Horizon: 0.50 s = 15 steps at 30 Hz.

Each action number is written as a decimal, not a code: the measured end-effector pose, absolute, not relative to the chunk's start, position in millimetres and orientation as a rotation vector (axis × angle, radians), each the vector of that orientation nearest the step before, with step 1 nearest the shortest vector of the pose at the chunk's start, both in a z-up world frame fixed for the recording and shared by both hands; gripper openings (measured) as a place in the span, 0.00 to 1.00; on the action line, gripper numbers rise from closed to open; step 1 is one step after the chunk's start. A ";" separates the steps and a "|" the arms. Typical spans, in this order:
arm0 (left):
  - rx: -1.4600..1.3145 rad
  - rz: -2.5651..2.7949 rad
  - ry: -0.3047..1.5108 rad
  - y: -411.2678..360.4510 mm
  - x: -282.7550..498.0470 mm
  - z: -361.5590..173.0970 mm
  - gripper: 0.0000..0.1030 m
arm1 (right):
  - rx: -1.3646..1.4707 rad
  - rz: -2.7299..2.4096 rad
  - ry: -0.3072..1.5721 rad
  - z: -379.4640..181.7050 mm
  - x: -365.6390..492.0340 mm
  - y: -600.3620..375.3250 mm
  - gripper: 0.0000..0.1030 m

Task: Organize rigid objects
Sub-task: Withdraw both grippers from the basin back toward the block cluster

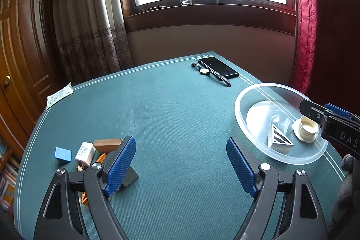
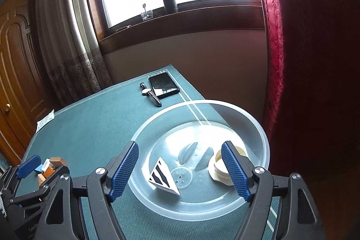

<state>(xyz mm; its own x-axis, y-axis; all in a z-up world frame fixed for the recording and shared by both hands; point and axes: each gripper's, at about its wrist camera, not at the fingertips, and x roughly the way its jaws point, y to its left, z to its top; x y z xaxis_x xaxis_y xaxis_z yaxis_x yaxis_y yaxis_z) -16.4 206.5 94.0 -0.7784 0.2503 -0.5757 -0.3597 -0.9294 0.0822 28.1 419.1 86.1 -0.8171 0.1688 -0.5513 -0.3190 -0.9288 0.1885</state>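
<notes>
Leftward, the left hand-held gripper (image 1: 181,160) is hovering spread and empty over the table (image 1: 168,109), its finger hiding part of the block pile (image 1: 94,150). Opposite, the right hand-held gripper (image 2: 180,168) is gaping empty over the clear bowl (image 2: 258,134), which is holding a striped wedge (image 2: 163,178) and a cream jar (image 2: 217,169), half covered.
</notes>
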 end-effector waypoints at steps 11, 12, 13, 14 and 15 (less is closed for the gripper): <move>-0.886 2.778 0.192 142.5 -15.4 89.5 0.92 | -0.870 2.847 0.344 78.6 27.2 374.8 0.88; -0.895 2.787 0.185 135.3 -15.0 88.4 0.92 | -0.883 2.857 0.339 77.2 27.0 371.1 0.88; -0.907 2.796 0.175 128.2 -14.8 87.2 0.92 | -0.899 2.866 0.331 75.3 26.2 367.3 0.88; -0.921 2.804 0.162 120.8 -14.6 86.1 0.93 | -0.917 2.874 0.322 73.3 24.8 364.0 0.89; -0.933 2.813 0.148 112.9 -14.0 84.8 0.93 | -0.932 2.881 0.314 70.8 24.6 360.1 0.89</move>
<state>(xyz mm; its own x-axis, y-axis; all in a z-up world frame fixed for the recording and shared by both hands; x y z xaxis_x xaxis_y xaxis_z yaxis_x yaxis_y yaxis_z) -14.0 112.9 84.8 -0.7886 0.1332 -0.6004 -0.1953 -0.9800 0.0392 24.6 360.1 70.8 -0.8082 0.0291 -0.5882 -0.1553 -0.9740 0.1652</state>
